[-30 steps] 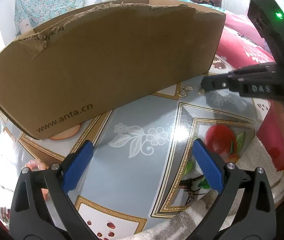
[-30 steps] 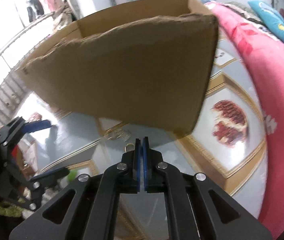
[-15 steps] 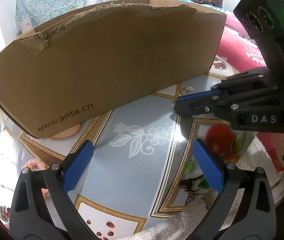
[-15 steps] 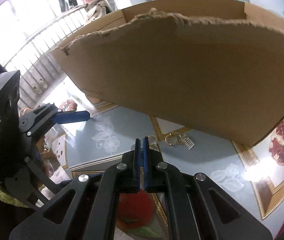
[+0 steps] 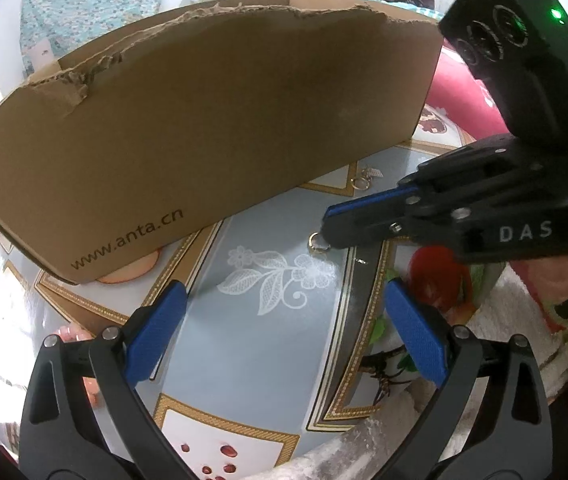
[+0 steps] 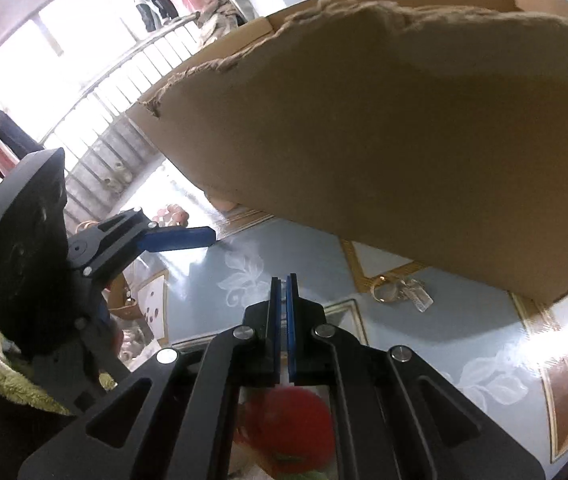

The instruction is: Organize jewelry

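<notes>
Left wrist view: a gold ring (image 5: pixel 318 241) is pinched at the closed right gripper (image 5: pixel 330 224) tip.
The cardboard box (image 5: pixel 211 120) lies far-left of it; the left gripper (image 5: pixel 284 332) is held wide open, empty.

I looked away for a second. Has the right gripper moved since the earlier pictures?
Yes. In the left wrist view the right gripper has come in from the right, leftward along the cardboard box, its tip now at a gold ring.

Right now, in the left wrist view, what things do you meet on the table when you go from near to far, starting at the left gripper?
left gripper → white flower print → gold ring at the tip of the right gripper → second ring with a tag → cardboard box.
</notes>
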Tool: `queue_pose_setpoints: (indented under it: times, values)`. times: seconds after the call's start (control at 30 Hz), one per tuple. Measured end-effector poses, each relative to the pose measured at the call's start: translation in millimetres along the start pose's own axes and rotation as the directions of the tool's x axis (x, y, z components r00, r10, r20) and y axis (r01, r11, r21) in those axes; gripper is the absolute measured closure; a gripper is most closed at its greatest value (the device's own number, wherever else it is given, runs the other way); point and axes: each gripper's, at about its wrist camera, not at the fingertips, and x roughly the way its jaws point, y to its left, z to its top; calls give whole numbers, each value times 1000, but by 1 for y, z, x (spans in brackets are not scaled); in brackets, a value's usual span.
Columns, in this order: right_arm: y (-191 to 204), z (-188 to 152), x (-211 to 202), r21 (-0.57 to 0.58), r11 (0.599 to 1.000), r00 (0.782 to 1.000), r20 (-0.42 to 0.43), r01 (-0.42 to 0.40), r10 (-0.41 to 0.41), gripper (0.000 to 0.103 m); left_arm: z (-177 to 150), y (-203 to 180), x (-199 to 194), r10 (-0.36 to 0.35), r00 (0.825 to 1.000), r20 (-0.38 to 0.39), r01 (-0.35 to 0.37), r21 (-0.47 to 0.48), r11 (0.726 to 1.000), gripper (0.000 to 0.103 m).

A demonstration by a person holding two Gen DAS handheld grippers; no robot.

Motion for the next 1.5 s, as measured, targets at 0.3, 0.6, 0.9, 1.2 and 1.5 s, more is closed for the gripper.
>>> queue_pose_setpoints:
  times: [0.3,0.6,0.9,1.2,1.5]
  values:
    - [-25,-14,-40,113,993,993,108,25,-38,99,19,-8,2,-19,999,35,19,14,1000,44]
    - [-30,-23,-41,145,989,988,147,31,-52,99,26,-7,7,-15,1000,-10,15,-4,1000,75]
    - [-40,-27,-45,169,985,985,165,24,-52,99,29,-18,10,10,999,-33,-9,15,1000,93]
    - [-34,-27,-50,95,981,973,141,169,-182,95,30,-19,9,15,999,-28,-14,31,999,97]
    - [-20,-13,-40,-42,967,964,100,252,-247,87,26,-11,0,-15,1000,-10,15,1,1000,103]
